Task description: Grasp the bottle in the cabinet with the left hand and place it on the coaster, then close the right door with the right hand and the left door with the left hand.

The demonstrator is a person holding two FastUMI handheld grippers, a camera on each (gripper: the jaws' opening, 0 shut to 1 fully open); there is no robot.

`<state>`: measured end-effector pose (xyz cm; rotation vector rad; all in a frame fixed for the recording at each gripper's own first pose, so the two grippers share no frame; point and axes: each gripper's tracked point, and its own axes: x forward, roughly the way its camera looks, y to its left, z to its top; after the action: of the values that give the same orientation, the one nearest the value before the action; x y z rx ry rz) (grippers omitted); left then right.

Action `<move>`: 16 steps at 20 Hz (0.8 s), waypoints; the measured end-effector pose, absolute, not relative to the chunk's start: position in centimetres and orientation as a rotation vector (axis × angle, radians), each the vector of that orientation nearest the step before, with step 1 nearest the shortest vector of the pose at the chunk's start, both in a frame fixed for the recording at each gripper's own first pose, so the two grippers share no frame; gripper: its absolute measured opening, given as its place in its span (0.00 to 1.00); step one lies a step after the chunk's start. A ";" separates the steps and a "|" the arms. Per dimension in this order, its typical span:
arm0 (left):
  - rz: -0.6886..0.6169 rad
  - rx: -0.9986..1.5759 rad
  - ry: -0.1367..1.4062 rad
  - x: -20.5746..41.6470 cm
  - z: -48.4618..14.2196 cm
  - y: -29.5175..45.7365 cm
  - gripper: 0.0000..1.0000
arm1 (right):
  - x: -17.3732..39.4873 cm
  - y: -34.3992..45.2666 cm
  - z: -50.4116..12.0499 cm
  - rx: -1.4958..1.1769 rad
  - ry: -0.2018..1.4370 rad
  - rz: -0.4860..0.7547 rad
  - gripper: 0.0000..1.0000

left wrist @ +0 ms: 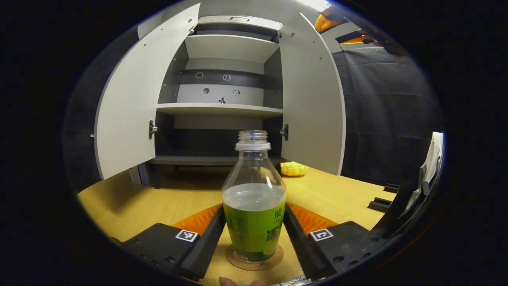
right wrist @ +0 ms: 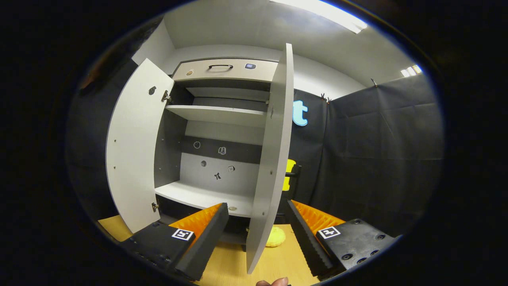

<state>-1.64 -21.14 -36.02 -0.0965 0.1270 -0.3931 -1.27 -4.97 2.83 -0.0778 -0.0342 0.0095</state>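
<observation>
Item: bottle [left wrist: 254, 198] on coaster [left wrist: 254, 260], my left gripper [left wrist: 254, 234] clenched on it; right gripper [right wrist: 256, 234] released; right door [right wrist: 270, 159], left door [right wrist: 133, 155] unclosed.

In the left gripper view, the left tool [left wrist: 254, 238] sits low and level, its fingers [left wrist: 206, 242] flanking the bottle [left wrist: 254, 198] at 6 o'clock, contact unclear. In the right gripper view, the right tool [right wrist: 258, 234] is raised, fingers [right wrist: 305, 238] spread wide apart, gripping nothing; a fingertip [right wrist: 274, 282] peeks at 6 o'clock.
</observation>
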 end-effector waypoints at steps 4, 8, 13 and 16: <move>-0.411 -0.086 0.157 -2.5 -36.8 -21.2 0.97 | -1.3 -5.8 2.5 -0.068 -0.028 -0.009 0.98; -0.452 -0.049 0.183 -4.5 -36.9 -20.8 0.97 | -1.3 -7.0 1.9 -0.064 -0.020 -0.027 0.98; -0.376 -0.073 0.190 -6.7 -33.6 -17.2 0.97 | -0.6 -8.4 1.8 -0.047 -0.031 -0.013 0.98; -0.313 -0.117 0.165 -7.1 -28.7 -14.0 0.97 | -0.2 -9.8 1.5 -0.048 -0.027 -0.015 0.98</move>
<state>-7.09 -13.99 -28.69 -0.1174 0.1647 -0.3130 -0.21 -9.77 1.48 -0.0481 -0.0269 -0.0149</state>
